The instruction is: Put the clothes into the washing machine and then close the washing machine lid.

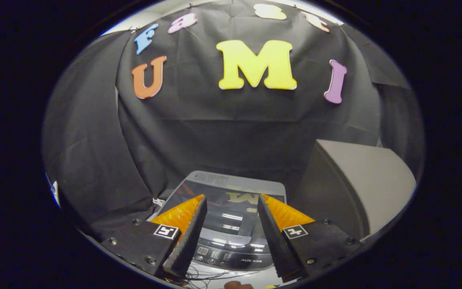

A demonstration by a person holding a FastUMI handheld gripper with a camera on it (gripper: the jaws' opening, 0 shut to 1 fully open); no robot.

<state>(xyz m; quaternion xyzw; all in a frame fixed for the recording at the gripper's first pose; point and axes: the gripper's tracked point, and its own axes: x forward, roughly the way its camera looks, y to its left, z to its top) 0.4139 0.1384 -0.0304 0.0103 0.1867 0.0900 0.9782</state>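
Glossy dark glass covers the lid (pixel 231 206) of the washing machine (pixel 225 241), which sits low in the centre of the frame, and it looks down flat over the tub, mirroring lights on its surface. Between and just beyond the spread fingers of the hand-held gripper (pixel 231 204) lies that lid; the fingers stand well apart and hold nothing. A control panel (pixel 231 253) with small buttons runs along the machine's near edge, and thin wires (pixel 215 276) trail just in front of it. At lower right stands a pale grey box-like thing (pixel 359 180) that I cannot identify. Where the clothes lie I cannot tell. Judging by its look, the lid is stiff, smooth and slippery, so a pinch at its front rim should serve better than pressing the glass; clothes would be soft and light, best bunched and pinched through a thick fold.
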